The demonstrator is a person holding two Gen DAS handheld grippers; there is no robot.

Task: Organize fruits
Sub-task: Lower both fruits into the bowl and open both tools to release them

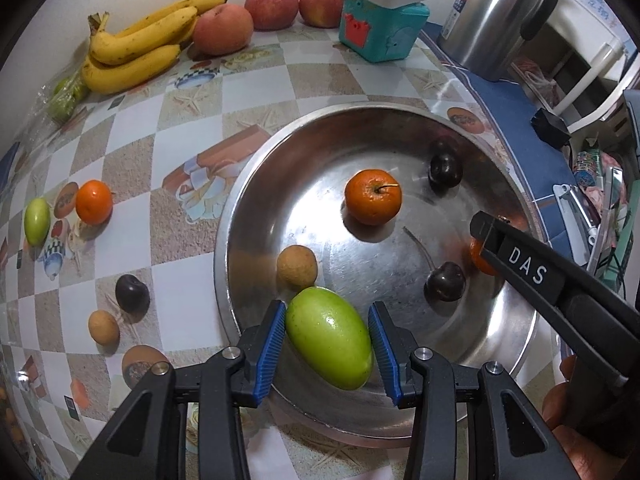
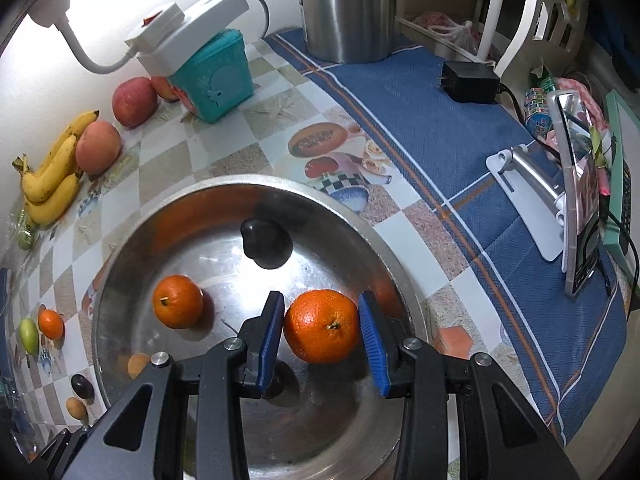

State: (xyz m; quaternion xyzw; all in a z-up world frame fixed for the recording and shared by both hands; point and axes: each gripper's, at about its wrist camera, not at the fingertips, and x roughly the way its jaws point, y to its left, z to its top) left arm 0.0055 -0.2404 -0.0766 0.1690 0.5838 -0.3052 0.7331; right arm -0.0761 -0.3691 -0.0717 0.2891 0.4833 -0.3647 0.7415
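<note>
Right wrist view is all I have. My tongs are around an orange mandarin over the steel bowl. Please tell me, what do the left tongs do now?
Observer: The left tongs grip a green oval fruit, held above the near side of the round steel bowl.
Operator: Thank you. Under my tongs I see only a dark shape. What is it?
Observer: It is a dark cherry with a long stem. It lies in the bowl close beside the right tongs.
</note>
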